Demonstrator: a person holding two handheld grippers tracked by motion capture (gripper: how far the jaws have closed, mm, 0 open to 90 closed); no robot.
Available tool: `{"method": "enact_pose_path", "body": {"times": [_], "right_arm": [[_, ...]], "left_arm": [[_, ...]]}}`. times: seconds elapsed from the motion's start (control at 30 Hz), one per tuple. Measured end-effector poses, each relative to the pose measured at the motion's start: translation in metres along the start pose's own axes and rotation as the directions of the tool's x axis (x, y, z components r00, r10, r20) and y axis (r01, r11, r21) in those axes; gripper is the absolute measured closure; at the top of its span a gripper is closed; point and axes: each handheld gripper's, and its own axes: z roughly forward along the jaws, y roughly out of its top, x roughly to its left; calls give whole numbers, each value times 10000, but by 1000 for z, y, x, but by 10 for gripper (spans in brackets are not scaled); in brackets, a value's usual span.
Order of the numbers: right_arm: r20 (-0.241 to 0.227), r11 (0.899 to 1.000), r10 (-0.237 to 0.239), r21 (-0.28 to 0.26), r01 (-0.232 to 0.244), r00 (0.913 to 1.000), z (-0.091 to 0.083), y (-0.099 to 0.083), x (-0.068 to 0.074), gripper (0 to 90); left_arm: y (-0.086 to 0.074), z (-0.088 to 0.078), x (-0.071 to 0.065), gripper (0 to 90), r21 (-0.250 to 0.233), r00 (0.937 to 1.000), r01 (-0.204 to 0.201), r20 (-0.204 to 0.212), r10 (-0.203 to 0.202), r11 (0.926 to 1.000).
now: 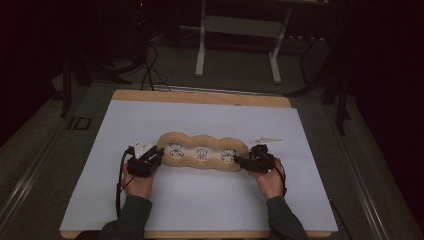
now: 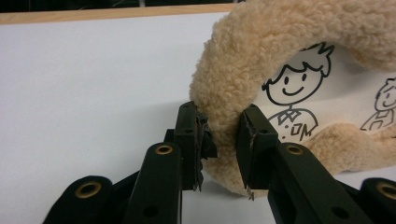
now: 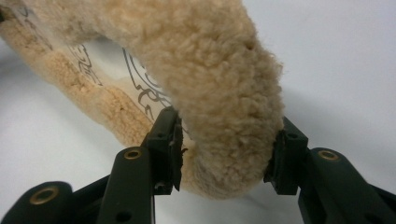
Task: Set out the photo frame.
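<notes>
A long tan fleece cushion [image 1: 200,152] with three lobes lies across the middle of the white sheet [image 1: 200,200]. Its white inner panel carries cartoon figures [image 2: 292,86]. My left gripper [image 1: 159,155] is at the cushion's left end. In the left gripper view its jaws [image 2: 223,135] pinch the fluffy rim [image 2: 243,56], which is squeezed narrow between the pads. My right gripper [image 1: 239,160] is at the cushion's right end. In the right gripper view its jaws [image 3: 229,149] stand on either side of the thick rim [image 3: 210,70], which looks full and unsqueezed.
The white sheet covers a wooden board [image 1: 200,96] whose far edge shows. Beyond the table stands a white metal frame [image 1: 240,35] on a dark floor with cables [image 1: 147,65]. The sheet is bare in front of and behind the cushion.
</notes>
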Motion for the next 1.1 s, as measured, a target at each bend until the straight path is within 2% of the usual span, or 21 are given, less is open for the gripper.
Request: {"method": "enact_pose_path", "body": {"times": [0.3, 0.37, 0.57, 0.83, 1.1], "right_arm": [[-6, 9999, 92, -143, -92, 10000, -1, 0, -3, 524], [52, 9997, 114, -212, -113, 9999, -3, 2, -4, 521], [166, 9993, 214, -313, -208, 9996, -7, -1, -12, 515], [284, 9988, 85, -481, -71, 9996, -6, 0, -17, 513], [-25, 9985, 341, -427, -342, 9994, -4, -2, -21, 483]], "left_arm": [[-2, -3, -2, 721, 133, 9998, 89, 148, -91, 9999], [-2, -2, -2, 720, 195, 9994, 93, 325, -100, 9998], [-2, 0, -8, 717, 87, 9983, -168, 568, 163, 9998], [-2, 2, -10, 717, -61, 9982, -245, 552, 248, 9997], [-3, -2, -13, 712, 148, 9977, -400, 545, 392, 9991]]}}
